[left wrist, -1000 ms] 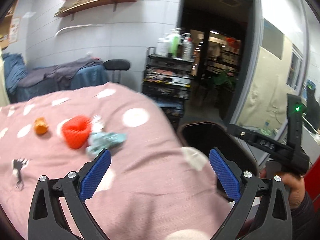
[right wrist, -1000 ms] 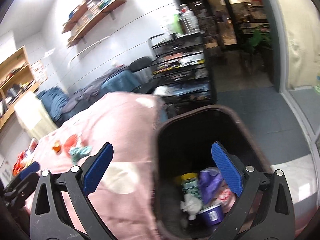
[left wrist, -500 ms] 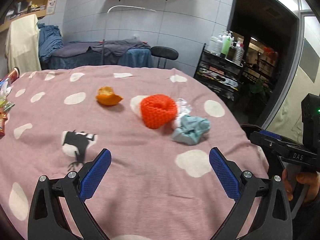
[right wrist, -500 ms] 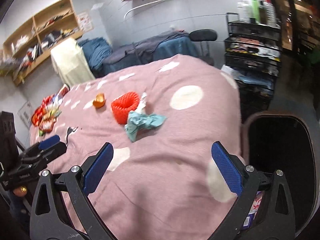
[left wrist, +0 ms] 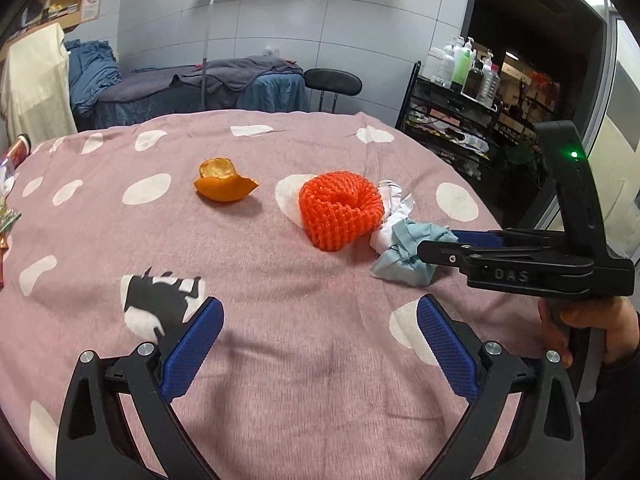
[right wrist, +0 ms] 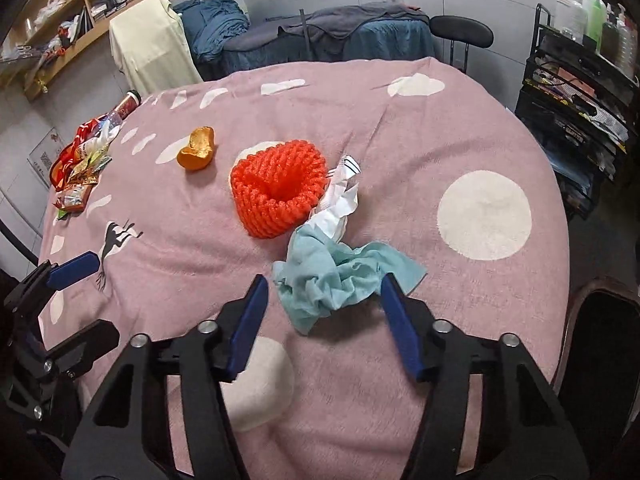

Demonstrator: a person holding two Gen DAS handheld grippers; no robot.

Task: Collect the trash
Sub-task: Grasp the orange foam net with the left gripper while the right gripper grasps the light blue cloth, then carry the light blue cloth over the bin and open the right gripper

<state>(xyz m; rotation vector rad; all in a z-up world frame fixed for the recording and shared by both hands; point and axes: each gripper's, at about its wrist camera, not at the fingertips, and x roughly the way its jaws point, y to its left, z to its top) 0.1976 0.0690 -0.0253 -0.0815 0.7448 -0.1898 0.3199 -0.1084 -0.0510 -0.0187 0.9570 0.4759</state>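
Right gripper (right wrist: 324,292): spread wide at lower centre of the right wrist view, blue pads either side of the crumpled teal cloth (right wrist: 340,276), the right pad touching or nearly touching its edge, the left pad just beside it; nothing pinched. Same gripper seen side-on at right of the left wrist view (left wrist: 440,246), tips over the teal cloth (left wrist: 404,260), gripped by a hand (left wrist: 588,324) at the lower right edge.

Left gripper (left wrist: 320,332): spread wide at bottom centre of the left wrist view, above bare pink spotted tablecloth (left wrist: 280,380), holding nothing, well short of the trash. Showed also at the lower left edge of the right wrist view (right wrist: 76,268).

Trash lay mid-frame in a loose row on the tablecloth (right wrist: 440,140): orange peel (right wrist: 198,150) to the left, apart from the rest; red foam fruit net (right wrist: 278,188) in the centre; crumpled white paper (right wrist: 340,200) touching the net's right side and resting against the top of the teal cloth. Peel (left wrist: 224,182), net (left wrist: 340,210) and paper (left wrist: 394,212) in the same order across the middle of the left wrist view.

Pile of snack wrappers (right wrist: 78,164) and a bottle (right wrist: 124,108) at the left edge of the right wrist view. Dark rim of a bin (right wrist: 600,320) at lower right, beside the table's edge.
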